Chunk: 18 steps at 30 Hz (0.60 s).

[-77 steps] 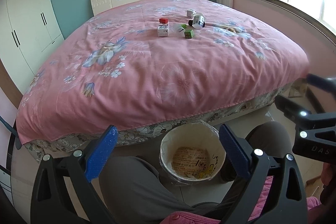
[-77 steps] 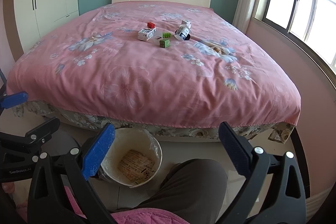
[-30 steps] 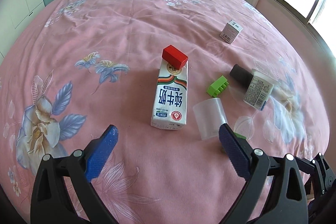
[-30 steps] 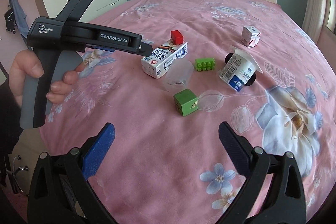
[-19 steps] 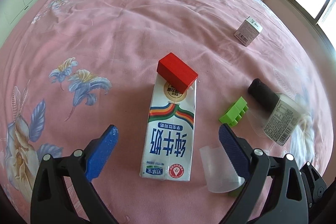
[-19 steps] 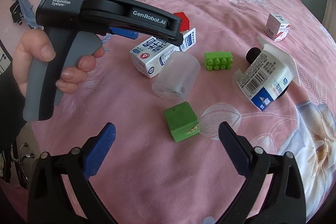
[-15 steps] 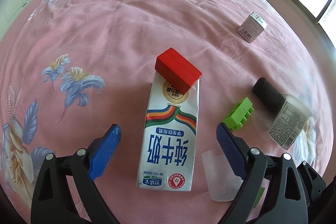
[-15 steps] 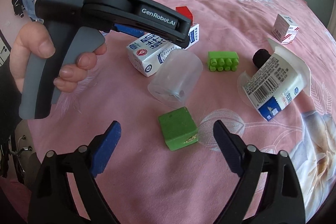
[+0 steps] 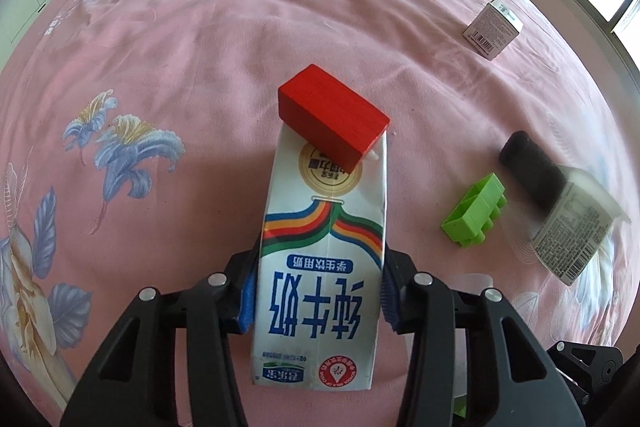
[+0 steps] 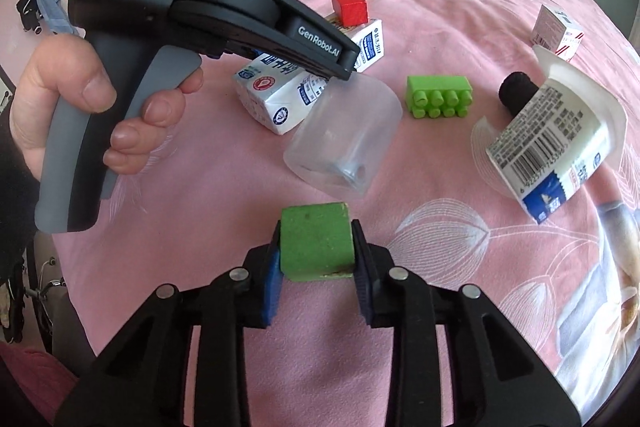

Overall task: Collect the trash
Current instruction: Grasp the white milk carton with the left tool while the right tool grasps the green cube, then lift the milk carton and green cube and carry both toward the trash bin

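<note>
**Two Grabs on the Pink Bed**

While the trash lies spread on the pink bedspread [image 9: 200,47], we start on the left. Our left gripper [image 9: 318,301] has just been closing, and its blue pads now squeeze the milk carton [image 9: 320,267], which lies flat with a red block [image 9: 332,123] leaning on its top end. Our right gripper [image 10: 316,267] has just been closing too, and it pinches the green cube [image 10: 316,243]. We think both grabs are for carrying. The clear cup [image 10: 344,139] and yogurt tub [image 10: 552,143] lie nearby.

jaws closed on milk carton [image 9: 320,267], green cube [image 10: 316,247]
</note>
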### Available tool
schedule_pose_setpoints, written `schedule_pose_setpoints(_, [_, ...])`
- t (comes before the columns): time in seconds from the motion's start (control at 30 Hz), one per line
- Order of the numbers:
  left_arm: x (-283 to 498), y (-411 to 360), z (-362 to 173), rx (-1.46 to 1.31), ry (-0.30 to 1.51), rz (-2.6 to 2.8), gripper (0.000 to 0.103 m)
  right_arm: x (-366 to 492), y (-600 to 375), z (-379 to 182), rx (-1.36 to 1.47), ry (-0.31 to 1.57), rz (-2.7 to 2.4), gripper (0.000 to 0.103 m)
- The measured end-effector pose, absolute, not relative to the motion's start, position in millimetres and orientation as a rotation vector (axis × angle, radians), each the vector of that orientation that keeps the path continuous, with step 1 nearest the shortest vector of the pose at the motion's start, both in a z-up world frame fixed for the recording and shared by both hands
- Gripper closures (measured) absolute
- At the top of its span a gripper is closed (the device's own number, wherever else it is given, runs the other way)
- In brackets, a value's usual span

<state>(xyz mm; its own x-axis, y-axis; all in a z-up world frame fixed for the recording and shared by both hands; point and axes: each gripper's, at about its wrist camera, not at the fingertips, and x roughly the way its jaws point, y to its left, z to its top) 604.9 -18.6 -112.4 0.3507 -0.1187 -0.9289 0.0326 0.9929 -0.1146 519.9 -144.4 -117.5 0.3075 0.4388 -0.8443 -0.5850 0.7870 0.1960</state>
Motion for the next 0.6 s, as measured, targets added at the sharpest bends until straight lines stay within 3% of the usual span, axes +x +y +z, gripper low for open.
schedule_pose_setpoints(0.37, [559,-7,-79,-0.156,1.237,-0.175,0.055,473,-150,-84,-0.179,1.028,0.613,0.071])
schedule_pose_setpoints(0.5, [546,7,-64,-0.389,1.291,-0.324,0.055,458,-153,-64,-0.166,1.006,0.603,0.071])
schedule_pose_setpoints(0.6, [530,7,-51,-0.400,1.276,-0.334,0.055,450,-152,-52,-0.171,0.991,0.597,0.071])
